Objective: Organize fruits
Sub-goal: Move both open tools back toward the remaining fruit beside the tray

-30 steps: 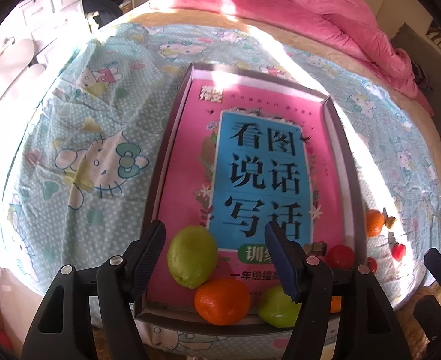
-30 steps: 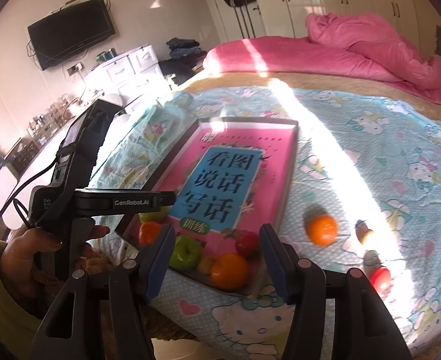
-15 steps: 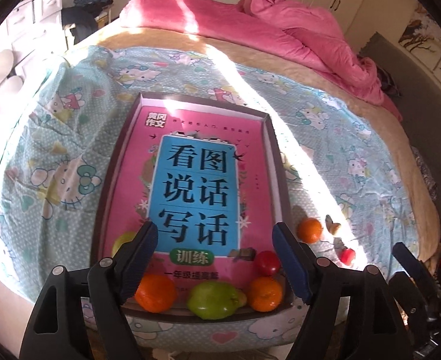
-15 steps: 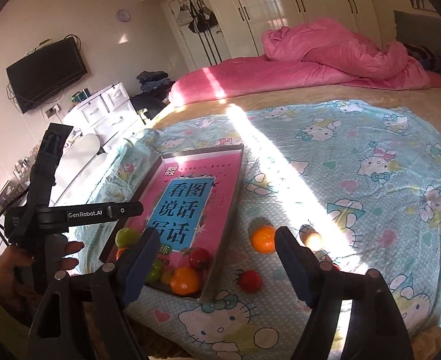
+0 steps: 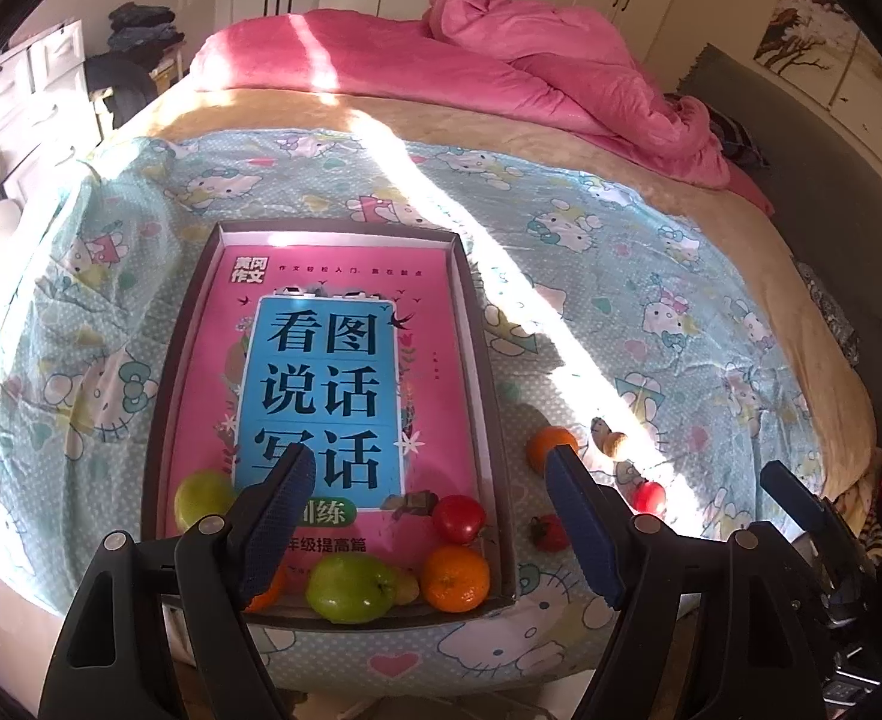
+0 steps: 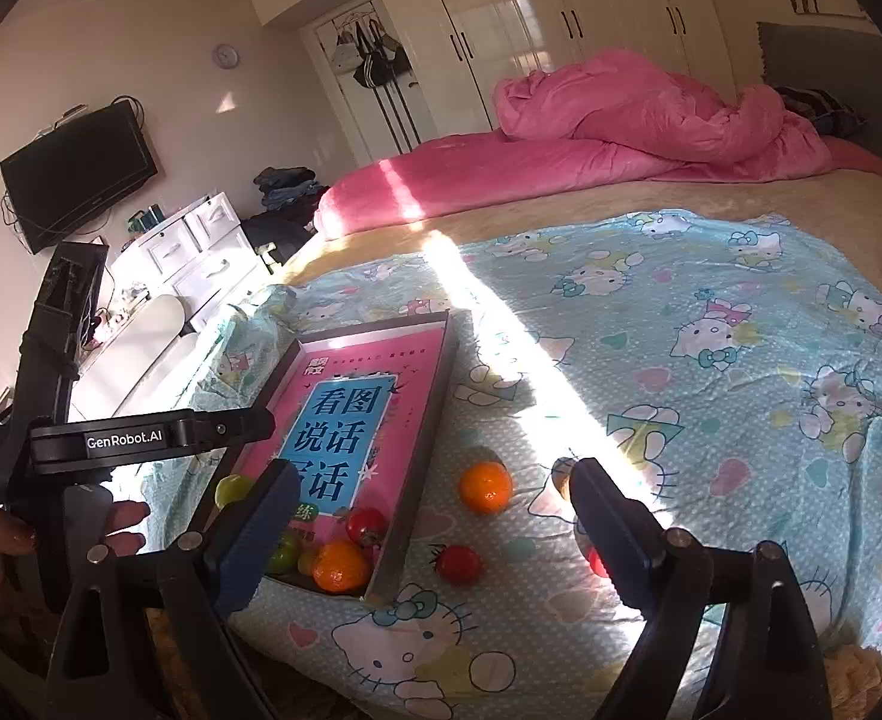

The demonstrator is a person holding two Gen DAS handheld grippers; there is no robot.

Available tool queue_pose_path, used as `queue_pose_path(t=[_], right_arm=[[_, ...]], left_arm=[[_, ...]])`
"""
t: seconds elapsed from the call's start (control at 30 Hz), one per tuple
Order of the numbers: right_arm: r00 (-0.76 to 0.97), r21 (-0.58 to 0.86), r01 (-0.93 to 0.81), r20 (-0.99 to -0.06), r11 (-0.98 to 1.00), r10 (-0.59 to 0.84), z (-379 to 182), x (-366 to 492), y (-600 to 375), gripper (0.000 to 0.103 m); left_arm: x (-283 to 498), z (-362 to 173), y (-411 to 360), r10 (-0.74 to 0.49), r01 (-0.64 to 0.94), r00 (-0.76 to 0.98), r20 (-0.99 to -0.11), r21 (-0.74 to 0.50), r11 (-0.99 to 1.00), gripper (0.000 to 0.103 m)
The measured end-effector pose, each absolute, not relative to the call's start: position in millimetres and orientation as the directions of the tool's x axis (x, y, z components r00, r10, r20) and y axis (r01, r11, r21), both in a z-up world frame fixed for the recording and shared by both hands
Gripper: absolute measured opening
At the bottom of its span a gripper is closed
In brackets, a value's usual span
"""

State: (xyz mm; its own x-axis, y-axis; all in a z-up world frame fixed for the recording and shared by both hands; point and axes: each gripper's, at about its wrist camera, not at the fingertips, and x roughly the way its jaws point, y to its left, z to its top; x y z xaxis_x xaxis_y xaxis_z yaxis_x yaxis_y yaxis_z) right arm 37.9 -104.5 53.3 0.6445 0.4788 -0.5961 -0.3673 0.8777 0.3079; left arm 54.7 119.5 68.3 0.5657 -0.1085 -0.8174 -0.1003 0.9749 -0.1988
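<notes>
Both grippers hang over the near edge of the bed, jaws spread wide and holding nothing. The left gripper (image 5: 429, 504) sits above the near end of the tray (image 5: 483, 396), which rests on the cartoon sheet (image 5: 651, 276) with a pink book (image 5: 333, 384) lying flat inside it.

Along the tray's near end, on the book, lie a green apple (image 5: 348, 591), an orange (image 5: 456, 577) just right of it, and a red tomato (image 5: 458, 518) beyond the orange. A second green apple (image 5: 201, 495) sits in the near left corner, and another orange fruit (image 5: 267, 594) is half hidden behind the left finger.

The right gripper (image 6: 435, 510) hovers right of the tray. Below it, loose on the sheet, are an orange (image 6: 485, 486) near the tray's right wall, a red tomato (image 6: 458, 564) nearer still, a small brown fruit (image 5: 614, 443) in the sun stripe, and a red fruit (image 5: 649, 495) near it, partly behind the right finger.

A pink duvet (image 6: 651, 120) is heaped at the far end.
</notes>
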Motion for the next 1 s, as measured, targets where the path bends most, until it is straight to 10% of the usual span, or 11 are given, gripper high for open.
queue_pose_path(t=[1.0], right_arm=[[0.699,0.309,-0.289,-0.579,0.906,0.421,54,32,-146,0.096]], left_arm=[[45,80,59,-0.169,0.018,0.568,-0.805,-0.194,0.981,0.08]])
